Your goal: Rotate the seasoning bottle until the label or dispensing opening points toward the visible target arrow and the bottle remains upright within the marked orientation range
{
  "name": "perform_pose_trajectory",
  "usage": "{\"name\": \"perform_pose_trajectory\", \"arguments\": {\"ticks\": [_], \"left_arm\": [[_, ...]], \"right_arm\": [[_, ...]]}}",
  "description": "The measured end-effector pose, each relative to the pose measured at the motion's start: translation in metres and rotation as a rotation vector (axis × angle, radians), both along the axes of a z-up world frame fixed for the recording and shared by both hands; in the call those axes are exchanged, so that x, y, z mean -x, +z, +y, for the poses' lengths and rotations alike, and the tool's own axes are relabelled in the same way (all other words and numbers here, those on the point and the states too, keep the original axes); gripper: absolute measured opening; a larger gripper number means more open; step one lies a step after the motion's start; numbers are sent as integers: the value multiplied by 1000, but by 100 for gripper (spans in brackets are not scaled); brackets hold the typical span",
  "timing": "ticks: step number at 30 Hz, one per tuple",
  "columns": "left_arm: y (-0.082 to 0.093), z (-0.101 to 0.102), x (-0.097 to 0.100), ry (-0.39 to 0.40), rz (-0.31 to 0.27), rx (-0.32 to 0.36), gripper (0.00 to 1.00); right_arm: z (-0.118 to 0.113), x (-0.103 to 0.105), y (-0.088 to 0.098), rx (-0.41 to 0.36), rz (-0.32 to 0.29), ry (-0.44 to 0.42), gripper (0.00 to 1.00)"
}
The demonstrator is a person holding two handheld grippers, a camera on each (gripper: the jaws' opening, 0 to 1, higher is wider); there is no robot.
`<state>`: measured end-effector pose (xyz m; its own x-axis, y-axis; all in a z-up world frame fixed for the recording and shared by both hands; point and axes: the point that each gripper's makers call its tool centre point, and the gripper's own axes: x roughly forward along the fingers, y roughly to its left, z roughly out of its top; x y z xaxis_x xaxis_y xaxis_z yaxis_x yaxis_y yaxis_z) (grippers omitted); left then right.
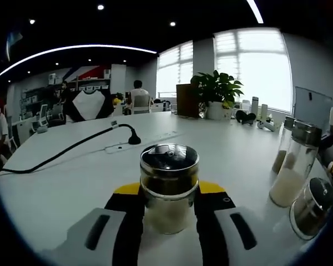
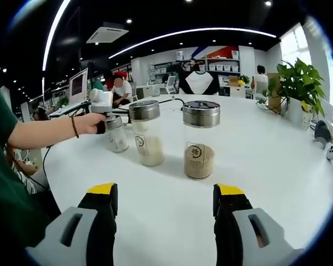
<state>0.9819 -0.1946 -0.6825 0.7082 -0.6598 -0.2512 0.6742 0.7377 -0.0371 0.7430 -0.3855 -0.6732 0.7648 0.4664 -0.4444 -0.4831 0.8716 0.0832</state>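
A small glass seasoning bottle (image 1: 169,185) with a dark shiny lid stands upright on the white table (image 1: 72,183). My left gripper (image 1: 169,191) is shut on it, one yellow-tipped jaw against each side. In the right gripper view the same small bottle (image 2: 117,136) stands at the left, with a person's hand (image 2: 91,123) holding the left gripper (image 2: 104,108) around it. My right gripper (image 2: 166,202) is open low over the table, nothing between its jaws, a short way in front of the other bottles.
A bottle of white powder (image 2: 147,133) and one of brown powder (image 2: 200,141) stand mid-table. Another lidded jar (image 1: 313,208) sits low right. A black cable and power strip (image 1: 139,141) lie behind. A potted plant (image 1: 216,94) stands far back.
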Motion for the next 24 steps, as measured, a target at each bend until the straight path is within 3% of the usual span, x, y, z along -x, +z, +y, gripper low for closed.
{"name": "perform_pose_trajectory", "arguments": {"ticks": [24], "left_arm": [[-1, 17, 22, 20, 10, -8, 36]], "right_arm": [[1, 2, -2, -4, 7, 1, 71]]}}
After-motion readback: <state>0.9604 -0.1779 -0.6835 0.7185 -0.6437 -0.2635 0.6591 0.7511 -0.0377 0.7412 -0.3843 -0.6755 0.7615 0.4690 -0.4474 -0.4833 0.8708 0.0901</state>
